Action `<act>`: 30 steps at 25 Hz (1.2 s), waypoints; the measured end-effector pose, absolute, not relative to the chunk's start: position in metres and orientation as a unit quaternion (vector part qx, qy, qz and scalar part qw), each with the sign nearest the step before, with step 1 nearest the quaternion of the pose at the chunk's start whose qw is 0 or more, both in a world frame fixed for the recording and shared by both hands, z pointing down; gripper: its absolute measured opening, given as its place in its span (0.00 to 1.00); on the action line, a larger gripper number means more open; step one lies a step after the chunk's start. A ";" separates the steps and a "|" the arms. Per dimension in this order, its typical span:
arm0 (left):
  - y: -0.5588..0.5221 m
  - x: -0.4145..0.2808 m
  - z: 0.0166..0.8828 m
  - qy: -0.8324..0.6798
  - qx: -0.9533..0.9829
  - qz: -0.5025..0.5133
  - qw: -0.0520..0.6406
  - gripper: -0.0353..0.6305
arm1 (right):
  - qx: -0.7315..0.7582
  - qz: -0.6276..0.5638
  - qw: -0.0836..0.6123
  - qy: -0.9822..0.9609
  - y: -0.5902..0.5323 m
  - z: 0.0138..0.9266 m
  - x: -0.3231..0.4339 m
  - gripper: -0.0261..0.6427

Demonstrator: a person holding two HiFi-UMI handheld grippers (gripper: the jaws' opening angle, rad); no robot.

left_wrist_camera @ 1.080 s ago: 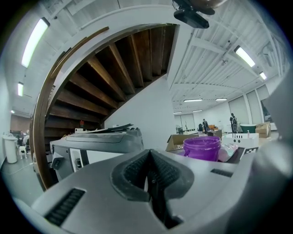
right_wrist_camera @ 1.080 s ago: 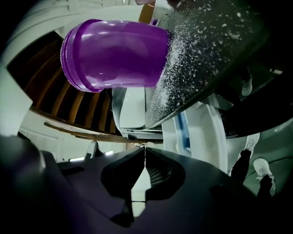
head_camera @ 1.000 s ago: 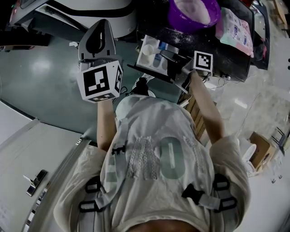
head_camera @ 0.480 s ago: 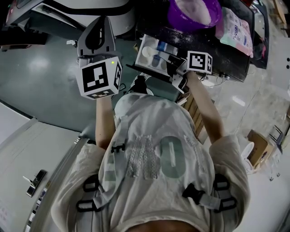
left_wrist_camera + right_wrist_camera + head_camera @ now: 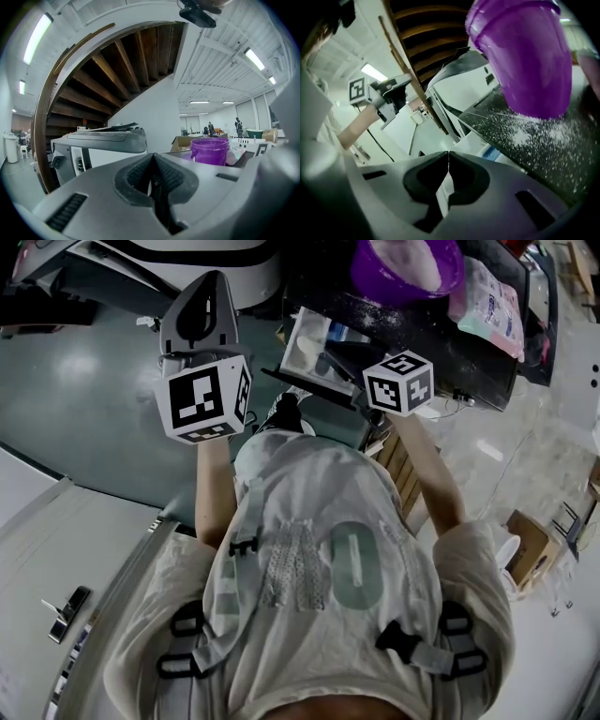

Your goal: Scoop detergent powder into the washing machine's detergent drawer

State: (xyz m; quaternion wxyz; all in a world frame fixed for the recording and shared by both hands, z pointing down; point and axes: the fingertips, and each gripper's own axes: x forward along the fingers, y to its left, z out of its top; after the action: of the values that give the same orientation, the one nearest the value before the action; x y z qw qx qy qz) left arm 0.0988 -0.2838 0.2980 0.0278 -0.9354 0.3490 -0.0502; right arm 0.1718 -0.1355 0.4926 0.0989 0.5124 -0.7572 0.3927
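The white detergent drawer (image 5: 307, 341) stands pulled out below the dark counter, with the washing machine (image 5: 202, 251) to its left. A purple tub (image 5: 408, 263) holding white powder sits on the counter. My right gripper's marker cube (image 5: 398, 382) hovers over the drawer's right end and hides its jaws there. In the right gripper view my right gripper (image 5: 449, 152) is shut, tips meeting, just below the purple tub (image 5: 525, 56). My left gripper (image 5: 208, 282) is held up left of the drawer, away from it. It is shut (image 5: 152, 157) and points at the washing machine (image 5: 98, 145).
Spilled white powder speckles the dark counter (image 5: 534, 136) round the tub. A pastel detergent bag (image 5: 487, 301) lies right of the tub. Green floor (image 5: 84, 399) spreads to the left. A cardboard box (image 5: 527, 545) sits on the floor at the right.
The right gripper has swung left and tilted, its cube now covering more of the drawer's right end. The left gripper has barely shifted.
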 end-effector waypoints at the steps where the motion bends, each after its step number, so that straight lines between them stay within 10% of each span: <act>1: -0.284 0.098 0.298 0.350 -0.935 -0.050 0.028 0.08 | 0.511 0.368 0.122 -0.767 -0.135 0.491 0.170 0.06; 30: -0.280 0.089 0.296 0.365 -0.930 -0.037 0.009 0.08 | 0.388 -0.168 0.523 -0.740 -0.130 0.470 0.153 0.06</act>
State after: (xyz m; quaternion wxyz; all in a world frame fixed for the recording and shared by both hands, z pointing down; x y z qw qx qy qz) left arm 0.0887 -0.2805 0.2957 0.0092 -0.9302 0.3650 -0.0365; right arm 0.1529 -0.1301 0.4704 0.5232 0.3879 -0.7400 -0.1679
